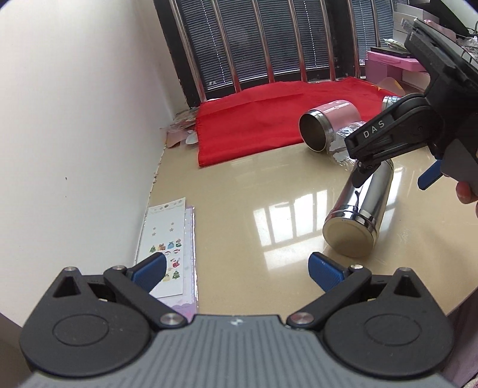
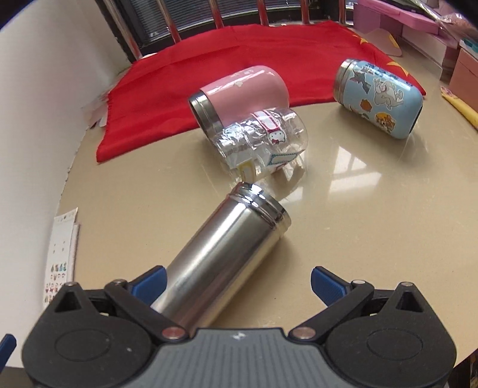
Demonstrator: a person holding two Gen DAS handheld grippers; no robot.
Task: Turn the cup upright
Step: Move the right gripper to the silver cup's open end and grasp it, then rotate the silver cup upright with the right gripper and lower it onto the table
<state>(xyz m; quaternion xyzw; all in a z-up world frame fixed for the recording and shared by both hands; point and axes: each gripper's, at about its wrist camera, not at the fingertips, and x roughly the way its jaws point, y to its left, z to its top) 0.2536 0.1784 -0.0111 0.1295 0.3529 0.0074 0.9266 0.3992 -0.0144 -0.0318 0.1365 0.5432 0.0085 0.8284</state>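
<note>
A tall steel cup (image 2: 221, 253) lies on its side on the beige table (image 2: 373, 223), its open rim pointing away from the right wrist camera. It also shows in the left wrist view (image 1: 358, 212), base end toward that camera. My right gripper (image 2: 237, 282) is open, its jaws straddling the cup's base end; it also shows in the left wrist view (image 1: 363, 162), above the cup. My left gripper (image 1: 236, 270) is open and empty, low over the table, left of the cup.
A pink cup (image 2: 239, 92), a clear sticker-covered cup (image 2: 263, 140) and a blue cartoon cup (image 2: 379, 98) lie on their sides beyond. A red cloth (image 2: 167, 89) covers the table's back. Sticker sheets (image 1: 167, 244) lie by the white wall (image 1: 74, 149). Pink boxes (image 2: 418, 21) stand far right.
</note>
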